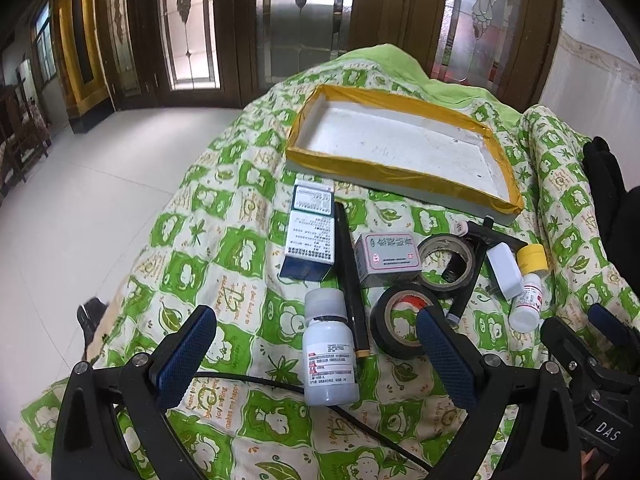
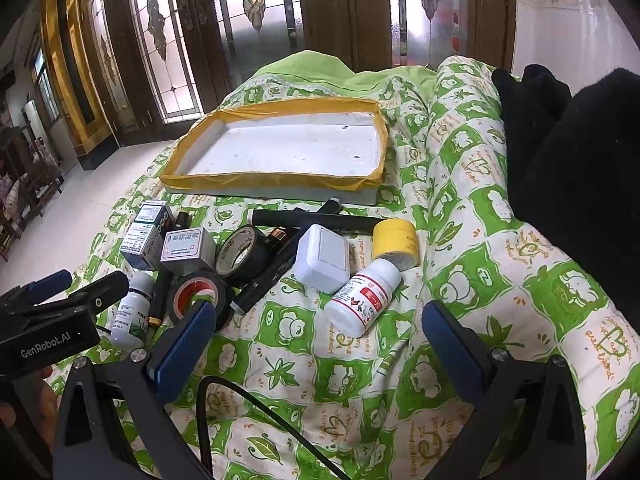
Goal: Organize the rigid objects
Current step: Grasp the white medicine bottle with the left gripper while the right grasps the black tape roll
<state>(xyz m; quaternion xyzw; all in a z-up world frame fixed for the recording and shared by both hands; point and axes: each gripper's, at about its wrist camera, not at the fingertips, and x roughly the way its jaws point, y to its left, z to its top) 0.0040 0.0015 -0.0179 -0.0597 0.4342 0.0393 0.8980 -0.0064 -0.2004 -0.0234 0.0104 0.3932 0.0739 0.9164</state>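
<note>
Fingers of your left gripper [image 1: 312, 354] are spread wide and empty around the white plastic bottle with printed label [image 1: 330, 354] lying on the green patterned quilt [image 1: 192, 264]. Your right gripper [image 2: 316, 346], equally spread, holds nothing; the red-labelled white pill bottle [image 2: 362, 298] lies just ahead. Both bottles look light, stiff and slick, likely to roll; take them across the body. The white foam tray edged in yellow tape [image 1: 400, 168] sits empty beyond. Legible: "GenRobot.AI", "DAS".

quilt [image 1: 224, 248]: green-white check | tray [image 1: 390, 100]: white, yellow-taped rim | tape rolls [image 1: 400, 326]: black | cap [image 2: 395, 238]: yellow
</note>
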